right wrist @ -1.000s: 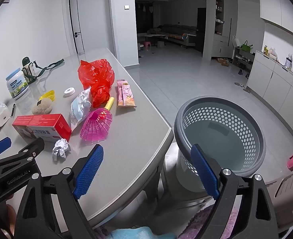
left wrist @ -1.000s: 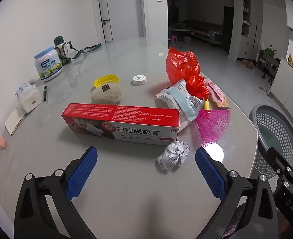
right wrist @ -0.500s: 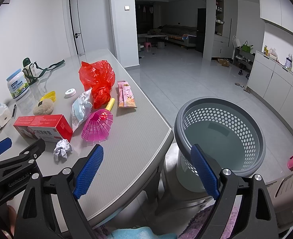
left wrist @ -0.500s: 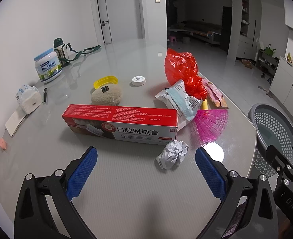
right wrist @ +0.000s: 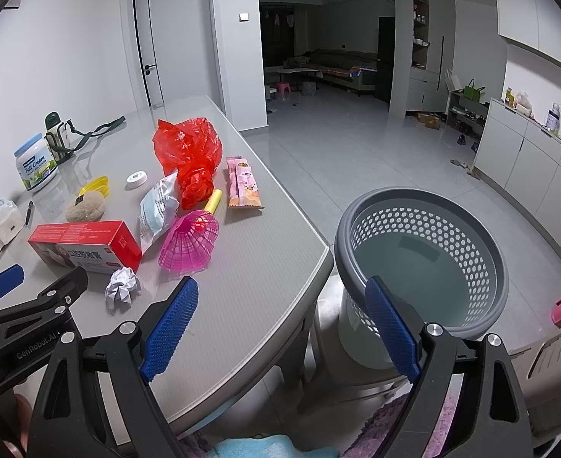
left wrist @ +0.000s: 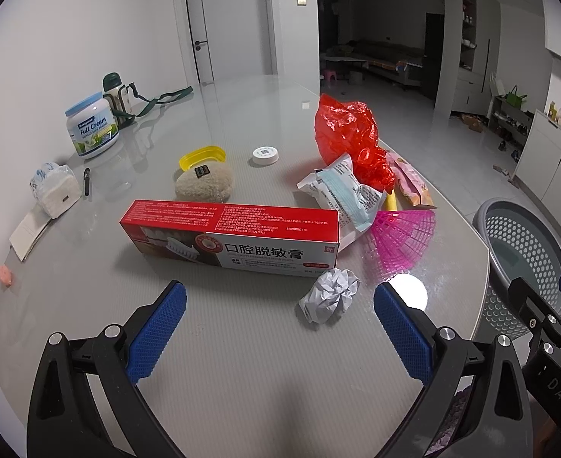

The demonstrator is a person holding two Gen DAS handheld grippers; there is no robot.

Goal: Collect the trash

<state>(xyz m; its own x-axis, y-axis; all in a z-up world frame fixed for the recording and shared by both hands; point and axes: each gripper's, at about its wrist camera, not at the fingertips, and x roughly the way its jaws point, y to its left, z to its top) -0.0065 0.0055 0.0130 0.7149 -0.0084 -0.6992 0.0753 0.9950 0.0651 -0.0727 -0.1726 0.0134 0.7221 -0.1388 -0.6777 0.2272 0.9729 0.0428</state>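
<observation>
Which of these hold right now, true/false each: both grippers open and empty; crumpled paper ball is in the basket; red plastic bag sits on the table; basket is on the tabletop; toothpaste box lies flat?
1. Both grippers open and empty: true. The left gripper and right gripper hold nothing.
2. Crumpled paper ball in the basket: false. It lies on the table, just in front of the toothpaste box.
3. Red plastic bag on the table: true.
4. Basket on the tabletop: false. It stands beside the table's edge, lower down.
5. Toothpaste box lies flat: true.
</observation>
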